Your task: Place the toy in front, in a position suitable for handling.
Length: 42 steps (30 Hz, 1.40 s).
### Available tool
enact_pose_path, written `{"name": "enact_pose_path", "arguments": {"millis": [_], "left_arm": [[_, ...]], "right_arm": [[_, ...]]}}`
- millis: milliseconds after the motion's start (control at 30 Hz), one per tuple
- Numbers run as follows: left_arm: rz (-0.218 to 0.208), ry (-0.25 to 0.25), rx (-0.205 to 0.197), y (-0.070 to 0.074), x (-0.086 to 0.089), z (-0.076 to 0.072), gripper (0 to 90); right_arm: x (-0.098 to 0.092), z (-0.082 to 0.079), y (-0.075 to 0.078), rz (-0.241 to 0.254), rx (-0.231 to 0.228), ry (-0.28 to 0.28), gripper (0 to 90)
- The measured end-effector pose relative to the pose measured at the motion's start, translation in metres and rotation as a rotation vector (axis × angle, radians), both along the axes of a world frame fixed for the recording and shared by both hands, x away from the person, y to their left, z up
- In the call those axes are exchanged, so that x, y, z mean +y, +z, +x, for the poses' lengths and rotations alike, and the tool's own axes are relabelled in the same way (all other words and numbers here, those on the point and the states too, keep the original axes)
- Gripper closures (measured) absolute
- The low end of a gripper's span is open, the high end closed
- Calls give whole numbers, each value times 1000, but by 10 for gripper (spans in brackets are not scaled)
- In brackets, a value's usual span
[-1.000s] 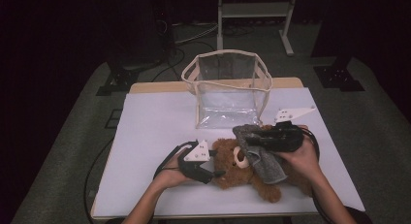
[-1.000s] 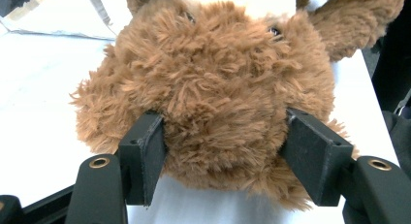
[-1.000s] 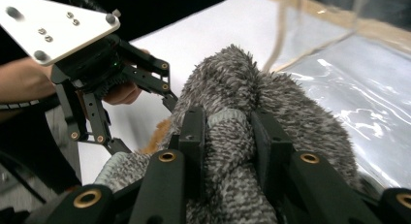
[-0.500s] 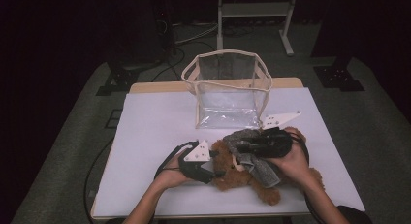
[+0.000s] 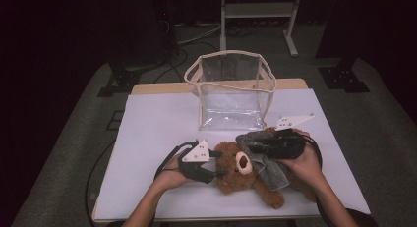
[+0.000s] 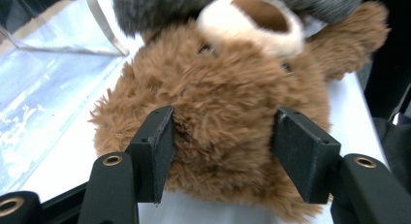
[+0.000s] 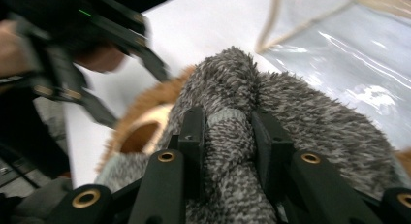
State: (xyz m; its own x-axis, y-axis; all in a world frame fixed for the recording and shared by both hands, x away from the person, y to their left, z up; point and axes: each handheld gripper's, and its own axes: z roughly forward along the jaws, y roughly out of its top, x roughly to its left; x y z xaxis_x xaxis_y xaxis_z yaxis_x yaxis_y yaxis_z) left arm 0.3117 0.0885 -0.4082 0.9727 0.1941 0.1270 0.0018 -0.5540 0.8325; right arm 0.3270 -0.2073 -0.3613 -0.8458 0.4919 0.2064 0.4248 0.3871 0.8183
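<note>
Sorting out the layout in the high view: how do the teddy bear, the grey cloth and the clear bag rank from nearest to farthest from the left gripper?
1. Teddy bear, head between the left gripper jaws.
2. Grey cloth, across the bear, toward the right hand.
3. Clear bag, standing farther back on the table.

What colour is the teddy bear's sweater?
Mottled grey knit sweater, clearest in the right gripper view.

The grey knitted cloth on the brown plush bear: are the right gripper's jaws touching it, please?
Touching: in the right gripper view, both jaws press a fold of the grey knitted cloth.
</note>
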Motion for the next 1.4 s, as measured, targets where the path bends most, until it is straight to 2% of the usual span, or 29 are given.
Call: {"name": "enact_pose_path", "arguments": {"millis": [67,100,167,233,300,333,367,467,567,667,733,767,833,900,1000,1067,1167,1233,1333,1400], "left_arm": [[-7,18,4,-1,-2,0,414],[-9,39,7,-1,-2,1,410],[-18,69,7,0,-2,2,409],[-18,74,11,0,-1,2,409],[-12,67,7,1,-1,2,409],[-12,59,6,1,0,2,409],[-19,51,10,2,0,2,408],[-37,1,29,4,3,2,395],[-25,-12,32,3,2,1,390],[0,16,11,-2,-2,2,429],[-21,55,13,-2,-5,3,441],[-28,97,6,-2,-5,5,441],[-34,130,13,-1,-5,7,406],[-52,161,30,-1,-4,8,407],[-51,146,33,0,-3,9,410],[-44,102,37,1,0,8,404],[-46,53,68,1,4,7,393],[-34,48,72,-1,3,8,405],[-36,61,62,-4,-1,8,436],[-33,73,54,-3,-4,8,445]], "right_arm": [[7,-9,6,4,-20,37,681],[14,-18,11,-9,-38,70,681],[16,-21,13,-15,-50,79,681],[23,-26,15,-29,-67,100,681],[26,-27,15,-54,-84,96,681],[26,-26,14,-48,-83,92,681],[24,-22,10,-50,-92,64,683],[21,-17,7,-46,-106,35,684],[17,-9,4,-24,-95,4,685],[19,-12,6,-27,-89,29,685],[22,-18,10,-33,-98,44,685],[23,-20,11,-36,-102,48,685],[27,-27,13,-51,-105,80,685],[33,-33,11,-86,-114,105,685],[39,-36,5,-145,-137,97,686],[36,-35,2,-143,-141,88,688],[26,-34,0,-153,-151,44,691],[17,-34,-4,-151,-133,15,691],[10,-34,-8,-136,-112,1,691],[14,-35,-5,-133,-127,8,692]]}}
